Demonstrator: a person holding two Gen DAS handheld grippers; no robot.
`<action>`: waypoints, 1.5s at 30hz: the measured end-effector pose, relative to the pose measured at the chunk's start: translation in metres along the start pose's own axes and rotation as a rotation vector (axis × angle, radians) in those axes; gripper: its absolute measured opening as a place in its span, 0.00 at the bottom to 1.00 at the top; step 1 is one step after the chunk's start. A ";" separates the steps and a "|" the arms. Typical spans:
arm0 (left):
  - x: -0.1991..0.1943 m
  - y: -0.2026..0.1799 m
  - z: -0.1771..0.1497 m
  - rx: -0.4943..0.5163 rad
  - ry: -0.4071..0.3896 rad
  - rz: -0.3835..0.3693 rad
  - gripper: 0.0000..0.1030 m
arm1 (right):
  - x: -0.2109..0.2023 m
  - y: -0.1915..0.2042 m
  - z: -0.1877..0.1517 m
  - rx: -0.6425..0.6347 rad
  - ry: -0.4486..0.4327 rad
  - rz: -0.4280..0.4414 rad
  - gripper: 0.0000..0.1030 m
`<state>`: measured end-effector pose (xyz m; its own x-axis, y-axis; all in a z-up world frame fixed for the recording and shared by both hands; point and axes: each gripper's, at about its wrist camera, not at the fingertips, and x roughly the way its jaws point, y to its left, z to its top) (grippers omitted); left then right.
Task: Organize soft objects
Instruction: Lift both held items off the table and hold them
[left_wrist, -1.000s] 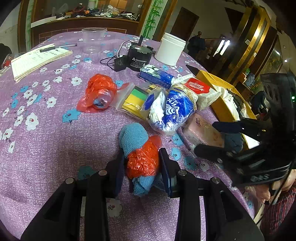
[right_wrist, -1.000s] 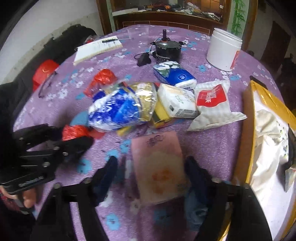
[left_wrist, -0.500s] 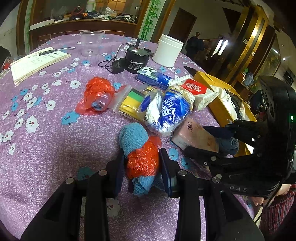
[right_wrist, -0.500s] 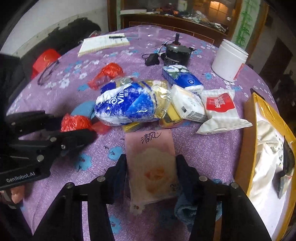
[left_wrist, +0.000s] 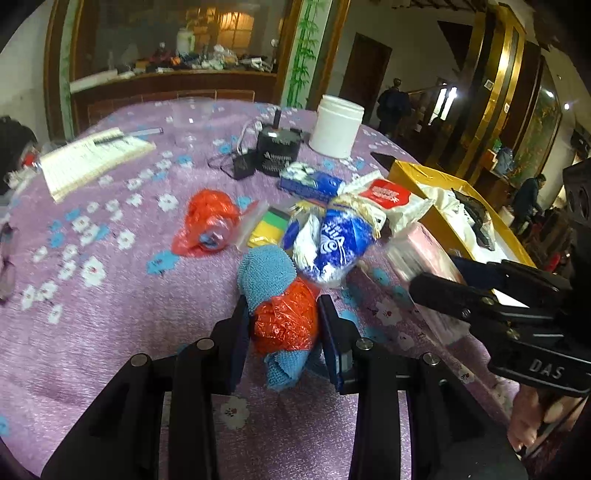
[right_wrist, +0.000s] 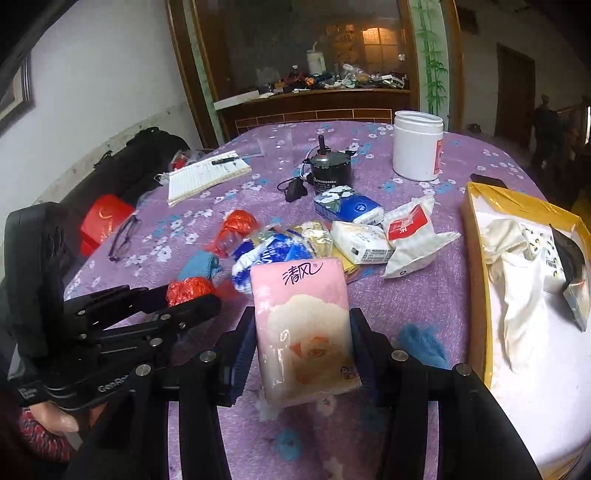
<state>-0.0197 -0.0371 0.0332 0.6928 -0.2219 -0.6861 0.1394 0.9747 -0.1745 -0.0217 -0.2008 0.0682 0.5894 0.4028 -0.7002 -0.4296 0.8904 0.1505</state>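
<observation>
Two grippers clamped, left gripper (left_wrist: 283, 325) on blue cloth bundle (left_wrist: 275, 291), right gripper (right_wrist: 300, 343) on pink tissue pack (right_wrist: 303, 325), yellow box (right_wrist: 476, 295) holding white cloth (right_wrist: 517, 295)

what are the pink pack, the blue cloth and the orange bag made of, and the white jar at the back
Pink pack: soft tissues in glossy plastic film, judging by the sheen and printing.
Blue cloth: looks like terry or microfibre; nubby, matte surface.
Orange bag: thin plastic film, crinkled and shiny.
White jar: probably rigid plastic; smooth, opaque, slightly glossy.
</observation>
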 end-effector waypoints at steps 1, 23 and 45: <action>-0.002 -0.002 0.000 0.010 -0.010 0.012 0.32 | -0.002 0.001 -0.001 0.001 -0.003 -0.001 0.49; -0.022 -0.026 -0.003 0.154 -0.130 0.183 0.32 | -0.014 -0.003 -0.012 0.038 -0.016 0.021 0.49; -0.026 -0.035 -0.006 0.198 -0.160 0.223 0.32 | -0.019 -0.002 -0.013 0.040 -0.022 0.025 0.49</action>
<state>-0.0471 -0.0655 0.0525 0.8221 -0.0109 -0.5693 0.0953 0.9883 0.1187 -0.0404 -0.2131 0.0719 0.5940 0.4294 -0.6802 -0.4171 0.8875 0.1960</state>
